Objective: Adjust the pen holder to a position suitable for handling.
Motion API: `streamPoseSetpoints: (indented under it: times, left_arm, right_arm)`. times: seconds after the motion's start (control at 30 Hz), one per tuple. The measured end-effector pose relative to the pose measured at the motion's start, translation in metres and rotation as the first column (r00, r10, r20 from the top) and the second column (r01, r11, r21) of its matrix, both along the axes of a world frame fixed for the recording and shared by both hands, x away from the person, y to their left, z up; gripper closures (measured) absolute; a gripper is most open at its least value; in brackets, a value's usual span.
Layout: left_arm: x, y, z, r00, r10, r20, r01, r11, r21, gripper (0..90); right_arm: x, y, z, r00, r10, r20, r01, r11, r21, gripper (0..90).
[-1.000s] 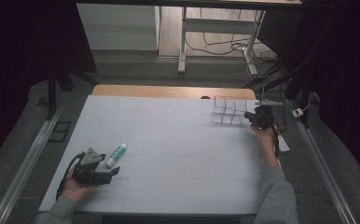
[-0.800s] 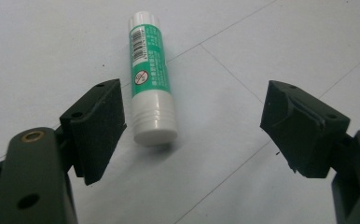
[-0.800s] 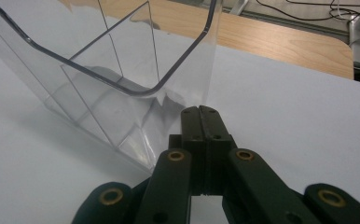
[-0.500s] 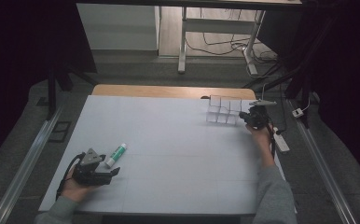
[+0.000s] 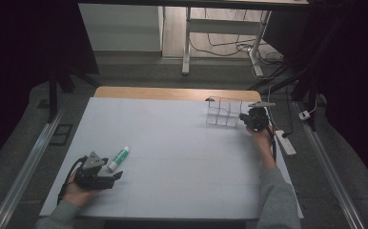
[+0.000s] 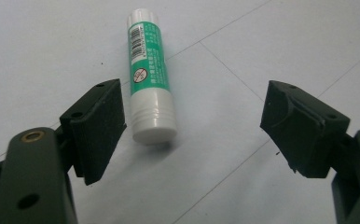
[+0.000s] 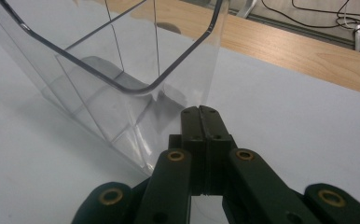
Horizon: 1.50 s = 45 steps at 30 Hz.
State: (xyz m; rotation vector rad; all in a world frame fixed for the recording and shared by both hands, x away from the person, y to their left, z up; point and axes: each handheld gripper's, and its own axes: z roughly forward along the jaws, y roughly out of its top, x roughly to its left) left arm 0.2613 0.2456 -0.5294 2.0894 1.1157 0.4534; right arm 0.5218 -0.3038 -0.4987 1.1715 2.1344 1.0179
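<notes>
Jaws of the right gripper (image 7: 201, 114) are pressing together at the corner wall of a clear plastic organizer (image 7: 122, 70), apparently pinching its thin edge, at the far right of the white table (image 5: 182, 157). The left gripper (image 6: 192, 126) is resting near the table's front left corner with its jaws standing wide apart and nothing between them. A green and white glue stick (image 6: 149, 77) is lying just ahead, closer to one jaw.

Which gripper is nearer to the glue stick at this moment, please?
Left. The left gripper sits right at the glue stick, open around its near end; the right gripper is across the table beside the clear divided box.
</notes>
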Motion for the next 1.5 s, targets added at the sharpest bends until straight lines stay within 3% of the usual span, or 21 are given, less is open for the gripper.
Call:
streamPoseSetpoints:
  times: [0.37, 0.5, 1.0, 1.17, 1.5]
  left_arm:
    - [0.002, 0.0, 0.0, 1.0, -0.003, -0.002, 0.003, 1.0, -0.006, 21.4]
    - [0.003, 0.0, 0.0, 0.9999, -0.011, -0.003, 0.011, 0.9999, -0.009, 21.4]
    - [0.002, 0.003, 0.001, 0.9997, -0.026, 0.006, 0.026, 0.9993, -0.026, 21.4]
    - [0.002, 0.004, 0.001, 0.9994, -0.032, 0.009, 0.032, 0.999, -0.031, 21.4]
    - [0.002, 0.005, 0.001, 0.9993, -0.036, 0.01, 0.037, 0.9987, -0.035, 21.5]
  right_arm:
    - [0.014, 0.003, 0.001, 0.9997, 0.018, -0.016, -0.018, 1.0, -0.002, 89.0]
    - [0.018, 0.005, 0.006, 0.9998, 0.015, -0.014, -0.014, 0.999, 0.038, 89.1]
    - [0.023, 0.046, 0.005, 0.9978, 0.055, -0.038, -0.054, 0.998, 0.027, 89.0]
    - [0.024, 0.059, 0.004, 0.997, 0.06, -0.049, -0.058, 0.997, 0.049, 89.0]
    - [0.022, 0.082, 0.003, 0.9953, 0.083, -0.051, -0.081, 0.996, 0.028, 89.0]
